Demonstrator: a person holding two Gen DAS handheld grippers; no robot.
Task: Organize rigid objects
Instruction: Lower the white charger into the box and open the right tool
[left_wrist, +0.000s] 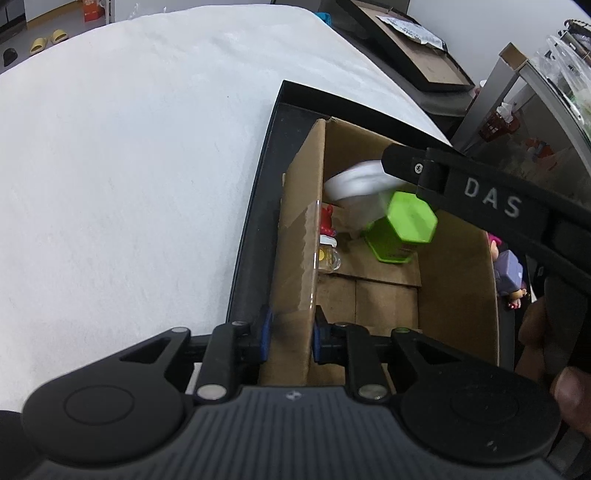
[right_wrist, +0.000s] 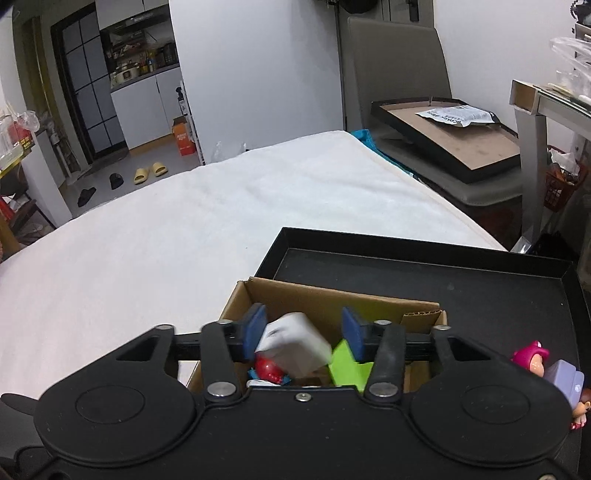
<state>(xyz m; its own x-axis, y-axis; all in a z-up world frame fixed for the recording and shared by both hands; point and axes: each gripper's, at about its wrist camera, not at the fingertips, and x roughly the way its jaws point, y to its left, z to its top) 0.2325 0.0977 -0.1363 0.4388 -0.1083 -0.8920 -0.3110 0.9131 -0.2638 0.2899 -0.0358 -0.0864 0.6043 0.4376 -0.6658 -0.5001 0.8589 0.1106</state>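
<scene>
One keychain (left_wrist: 328, 254), left view only

Carton (left_wrist: 458, 280) (toys inside) sits in tray (left_wrist: 255, 221)

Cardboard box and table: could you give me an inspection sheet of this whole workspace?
Surface: white cloth-covered table; black tray on it, holding the cardboard box.
Job's things: in the box, a green container, red toy and small clear mug; a blurred white block above them.
Clutter: two toy figures outside the box, by its right wall.
Tools: left tool clamped on the box's wall; right tool open over the box, white block between its pads.
Cables: nothing seen.
Surroundings: chair with a framed board; slippers on the floor.
</scene>
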